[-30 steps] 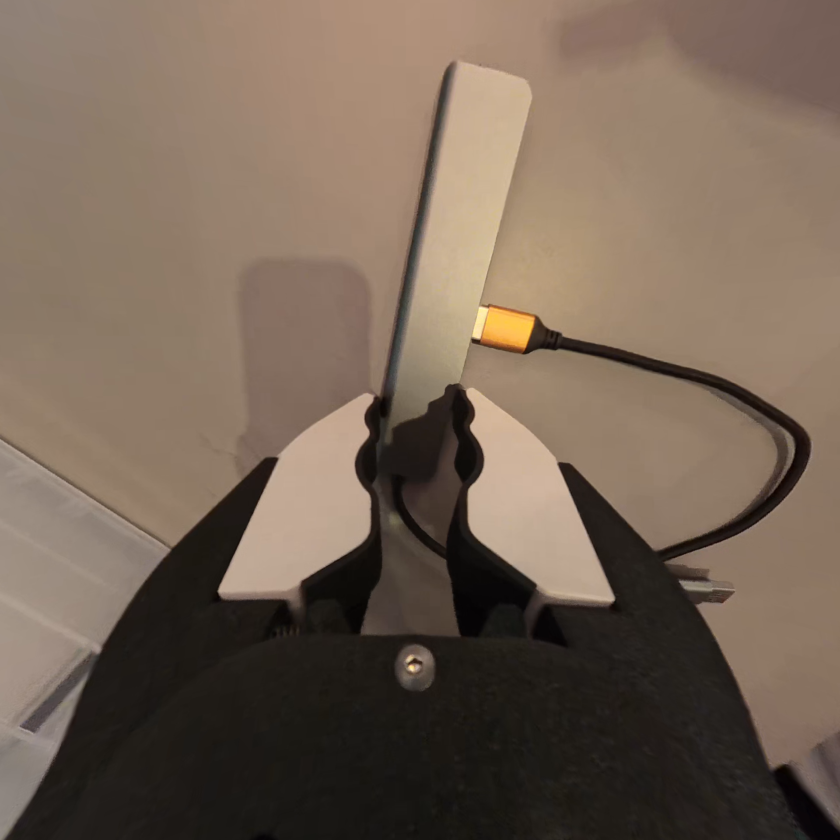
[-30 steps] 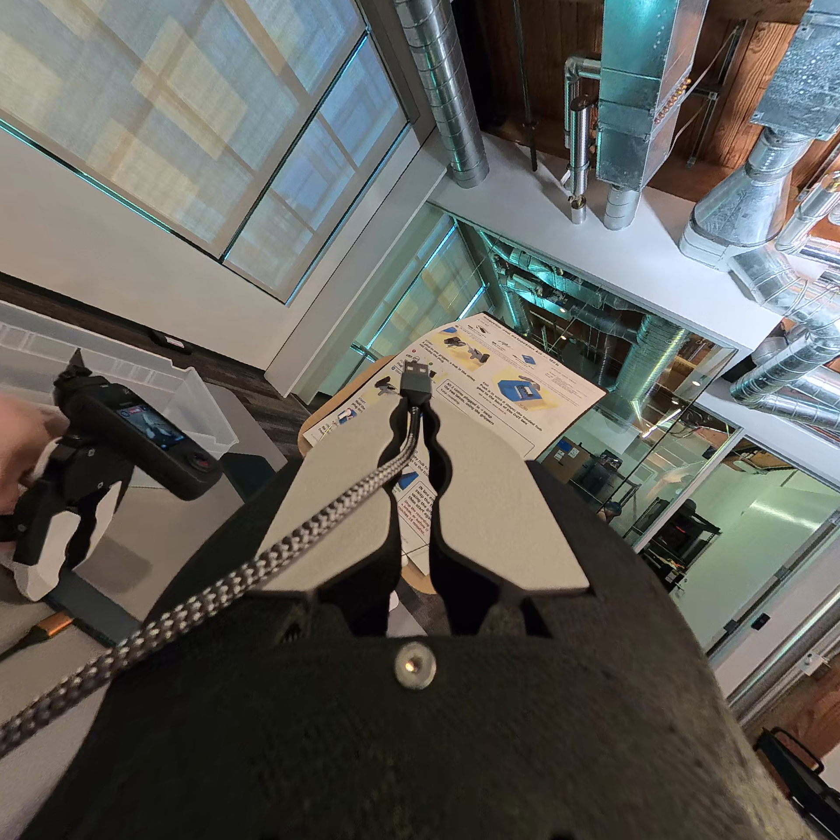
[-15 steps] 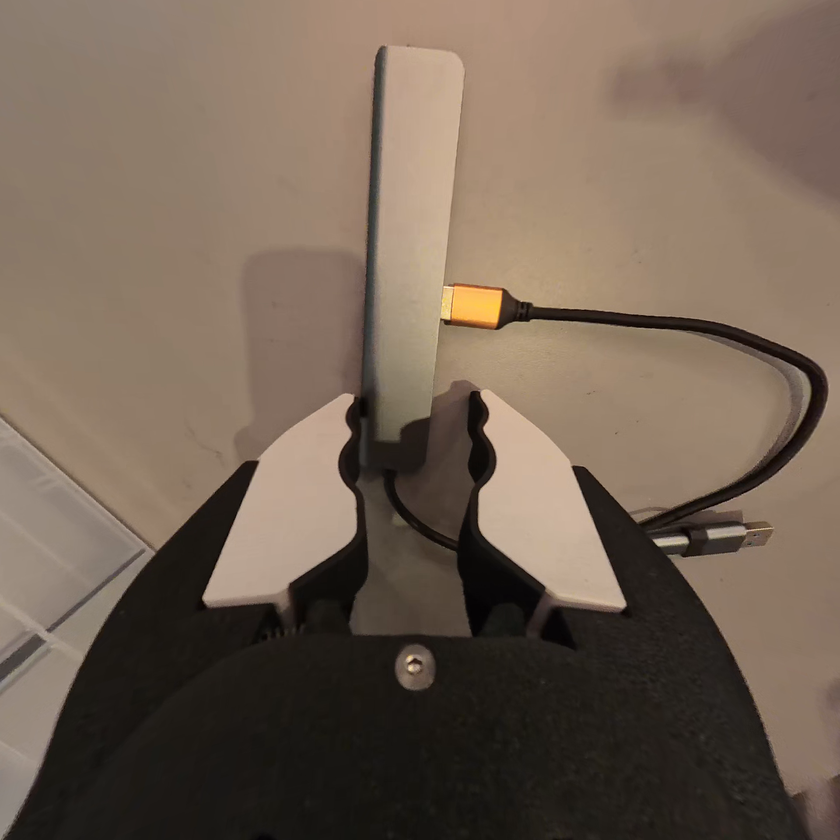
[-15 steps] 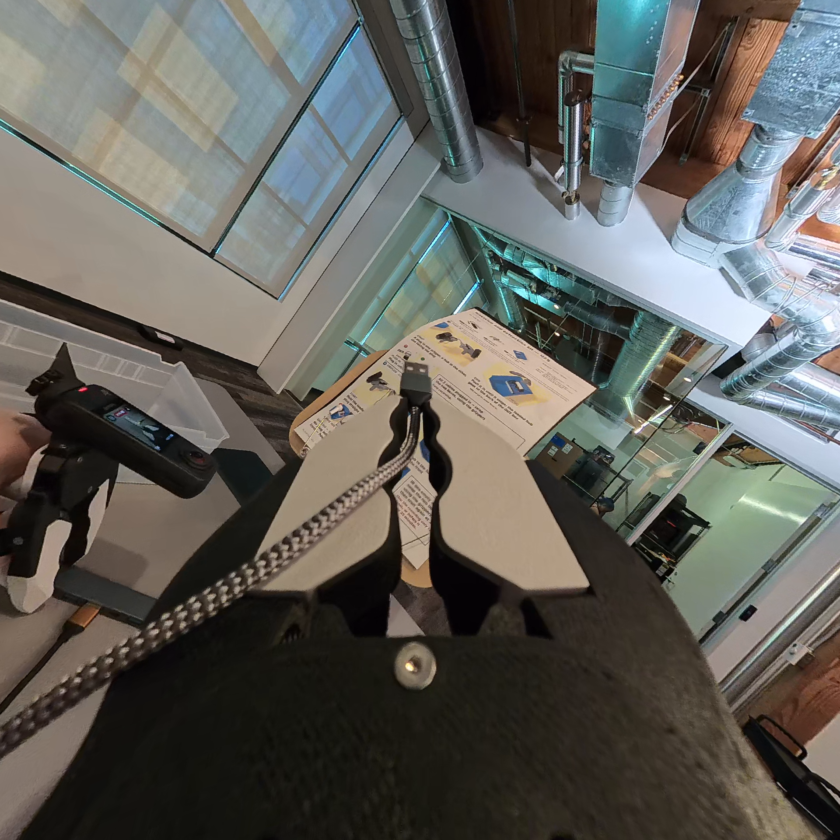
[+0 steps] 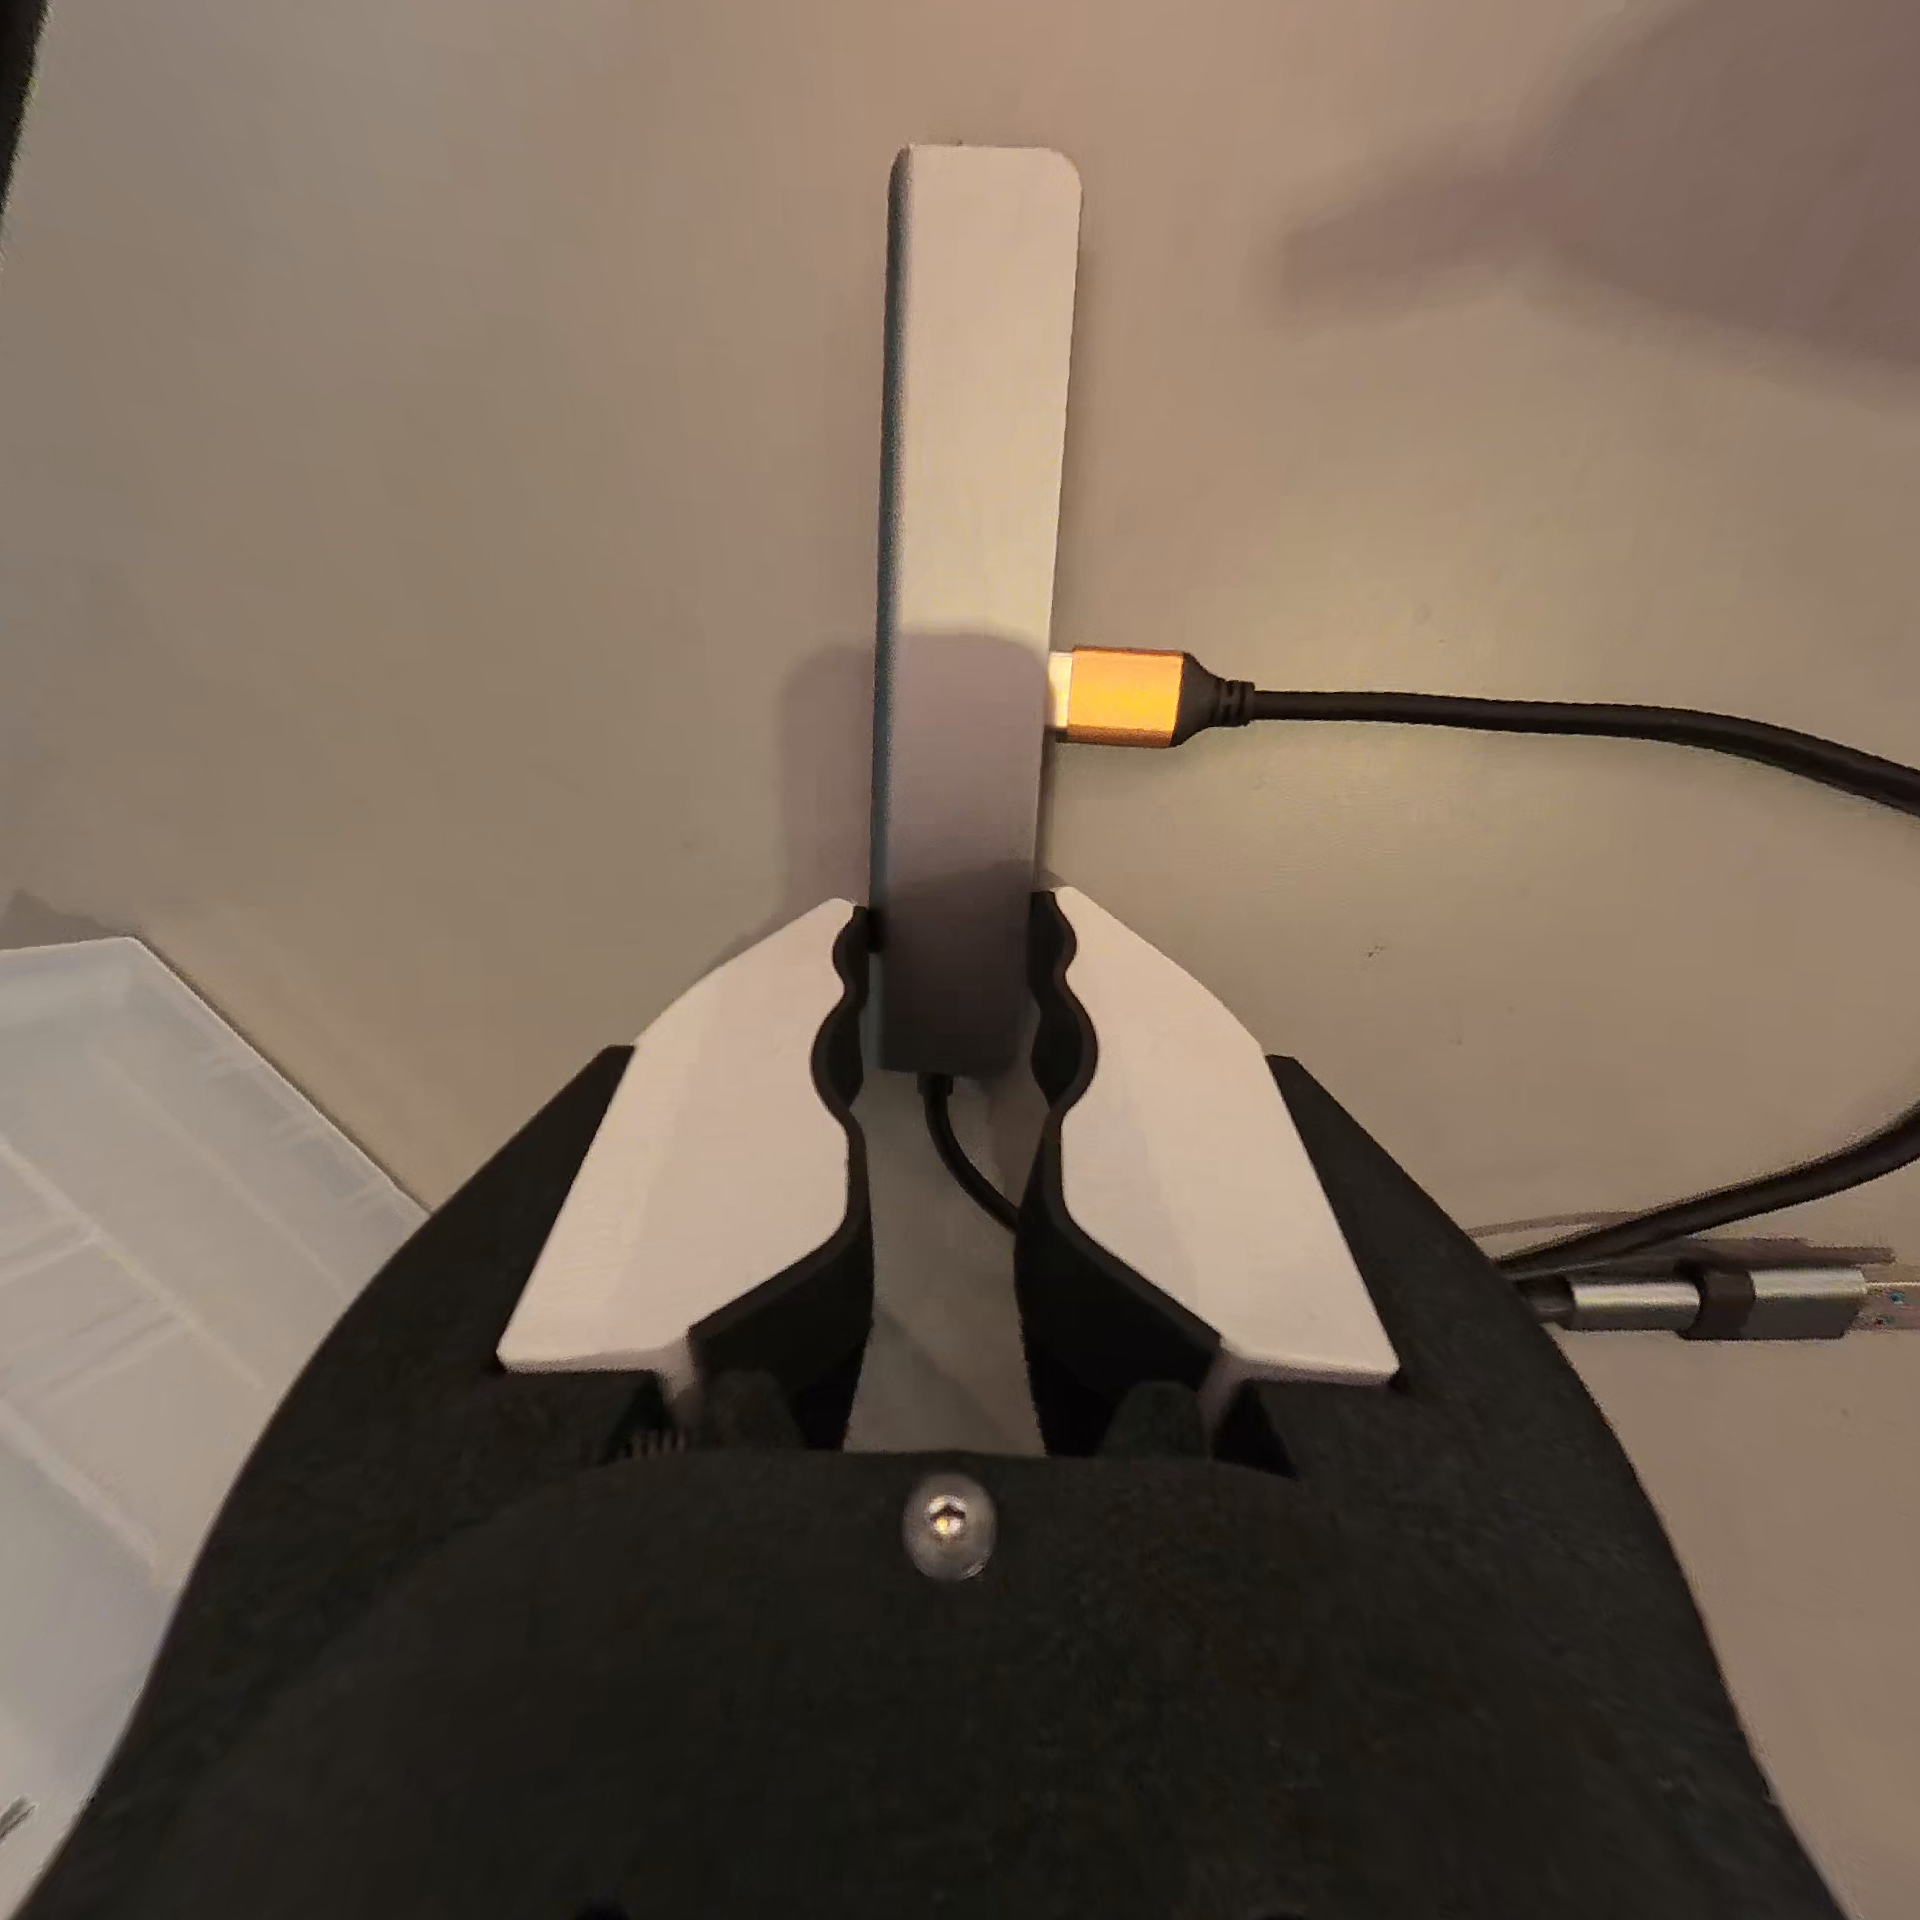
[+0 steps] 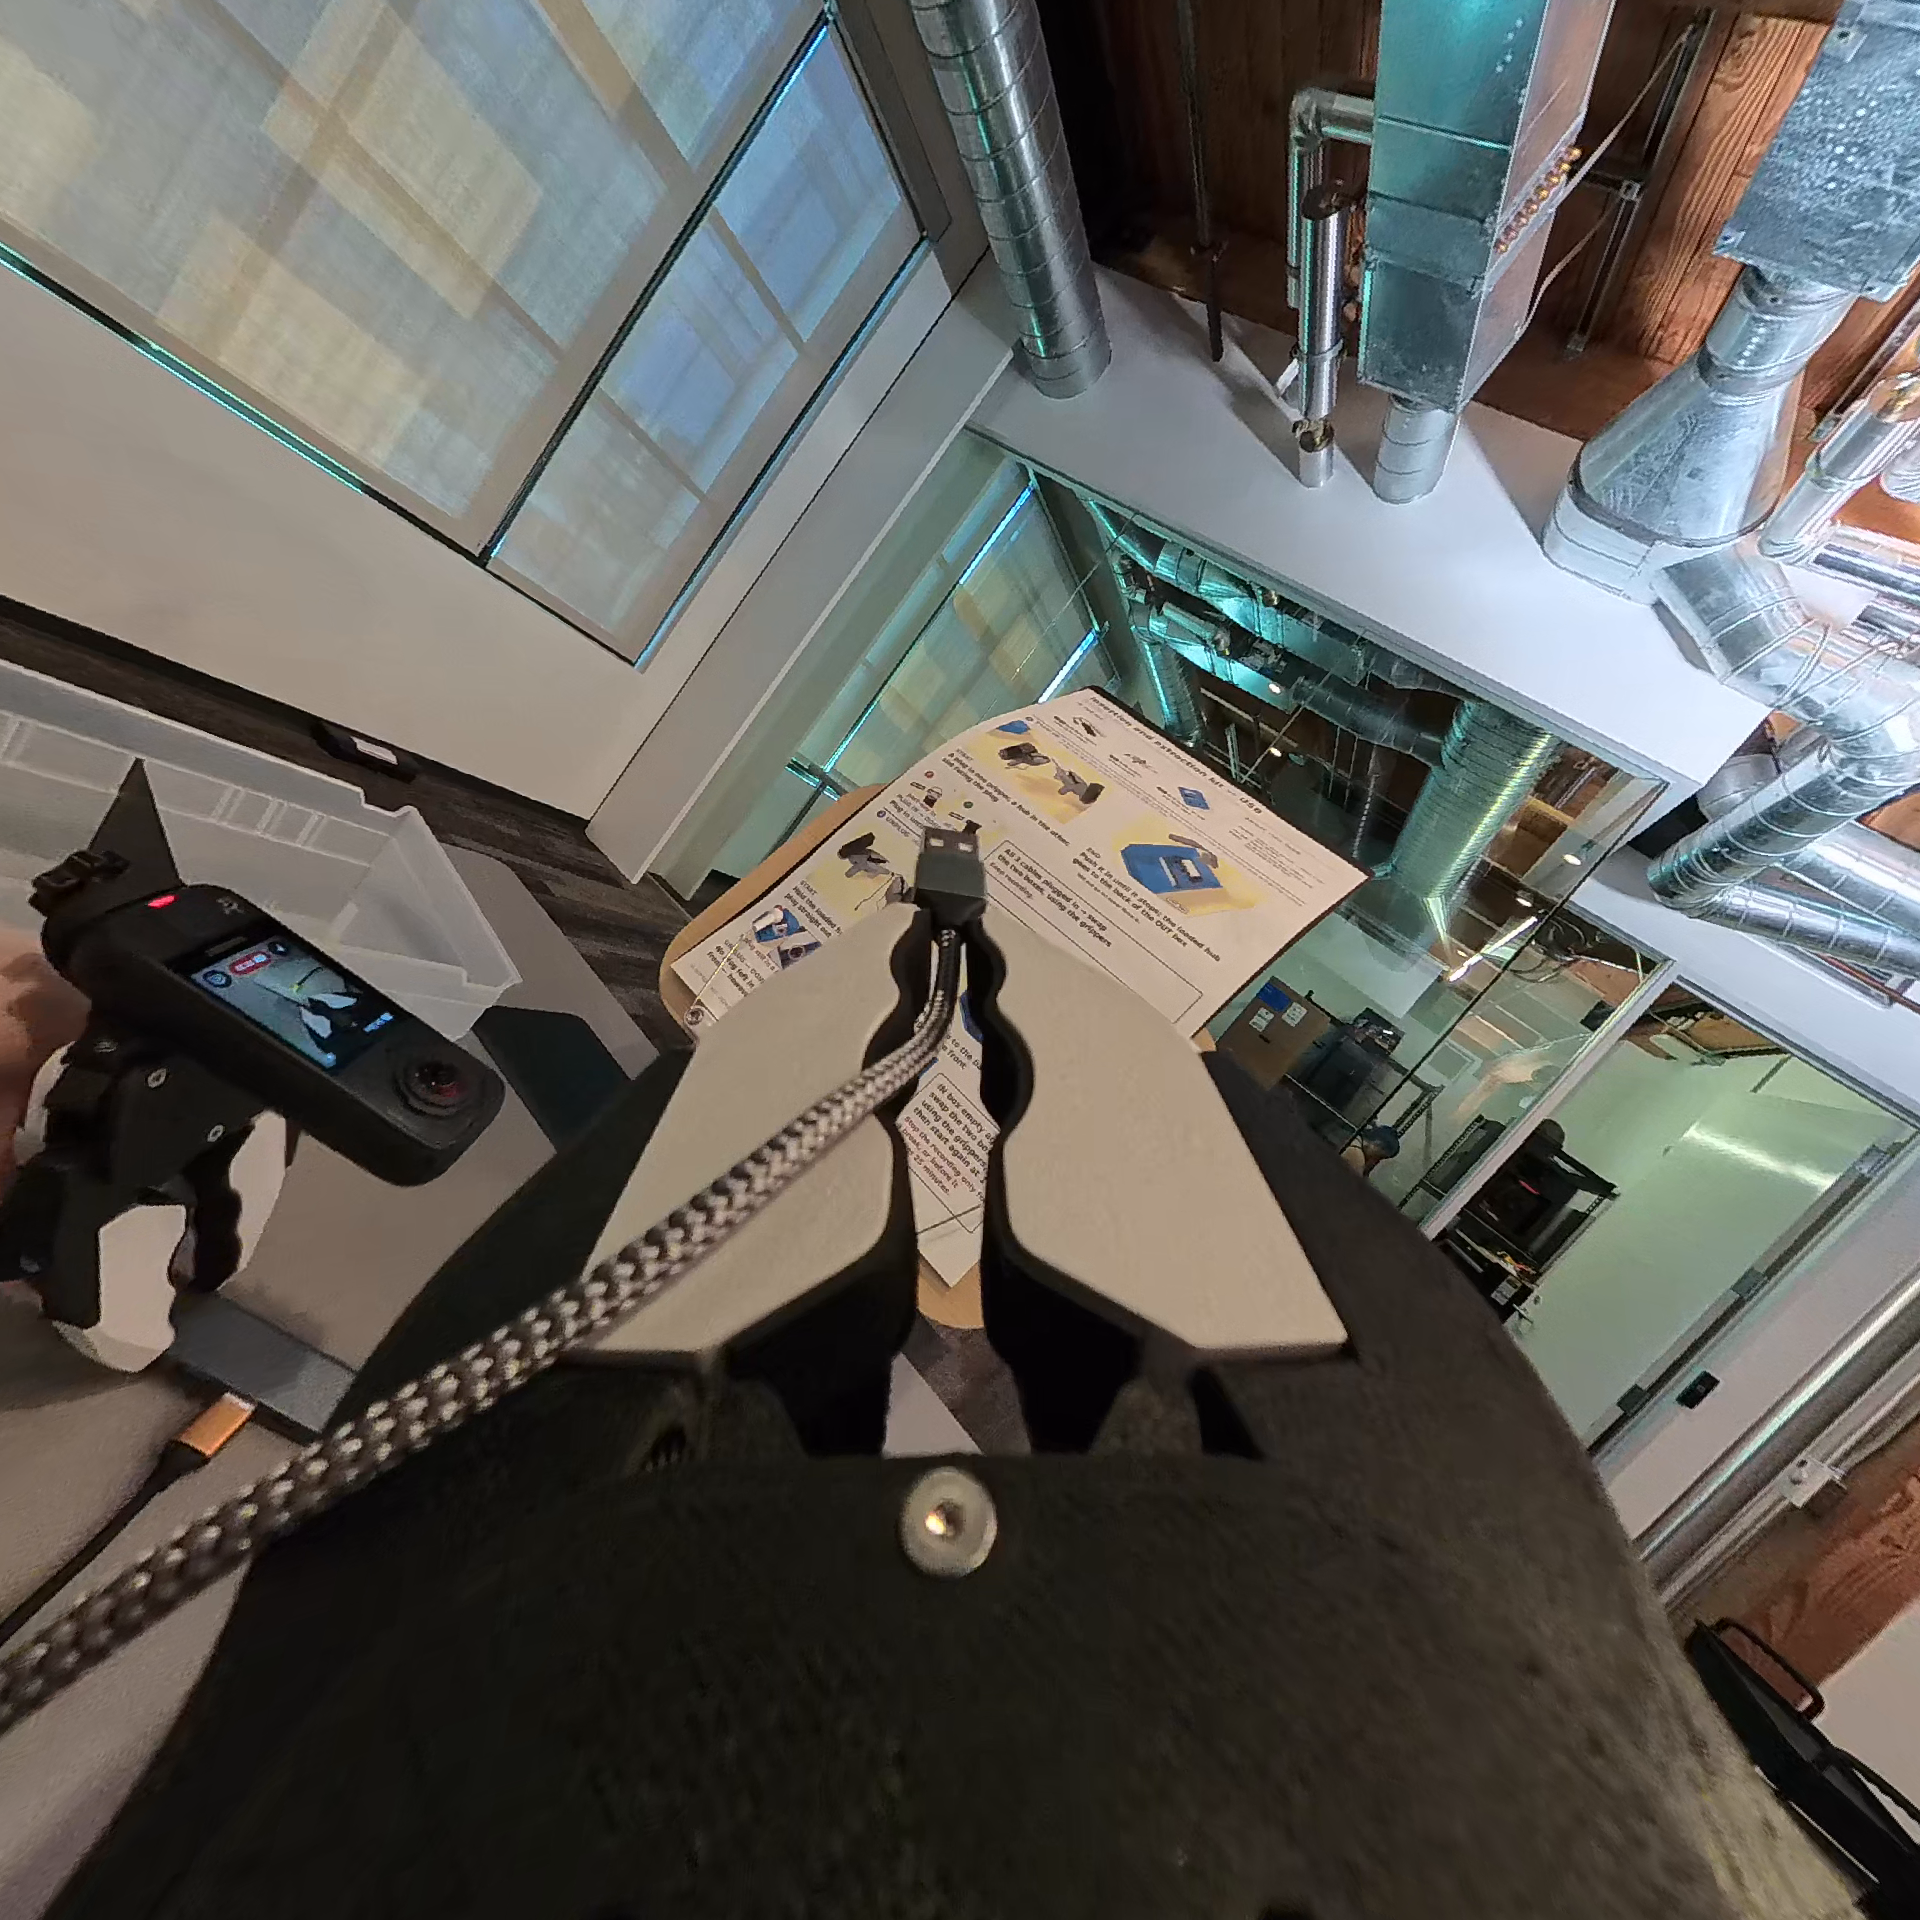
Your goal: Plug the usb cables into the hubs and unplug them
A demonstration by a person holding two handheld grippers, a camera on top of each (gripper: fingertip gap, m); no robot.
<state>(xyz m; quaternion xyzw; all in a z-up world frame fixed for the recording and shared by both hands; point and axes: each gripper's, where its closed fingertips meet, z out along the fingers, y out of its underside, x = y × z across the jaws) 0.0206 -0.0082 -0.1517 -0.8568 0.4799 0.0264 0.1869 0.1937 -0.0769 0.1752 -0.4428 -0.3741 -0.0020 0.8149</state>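
On table (image 5: 416, 520), left wrist view: grey hub (image 5: 971, 499) lying flat, near end clamped between fingers of left gripper (image 5: 954, 920); orange-shelled plug (image 5: 1122, 696) seated in hub's right side, black cable (image 5: 1558, 722) curving off right; loose silver plug (image 5: 1704, 1311) lower right; clear bin (image 5: 125, 1091) at left. Right wrist view: right gripper (image 6: 948, 940) clenched on braided cable (image 6: 727, 1195) just behind dark USB plug (image 6: 951, 858) — raised off table, well apart from hub; printed sheet (image 6: 1122, 883) beyond.

The black cable (image 5: 1558, 727) runs off the picture's right edge beyond the left hand-held gripper (image 5: 954, 914). The silver plug (image 5: 1714, 1314) is cut off there too. The braided cable (image 6: 436, 1382) leaves the lower-left edge behind the right hand-held gripper (image 6: 954, 930). A blurred hand (image 6: 21, 1023) is cropped at left.
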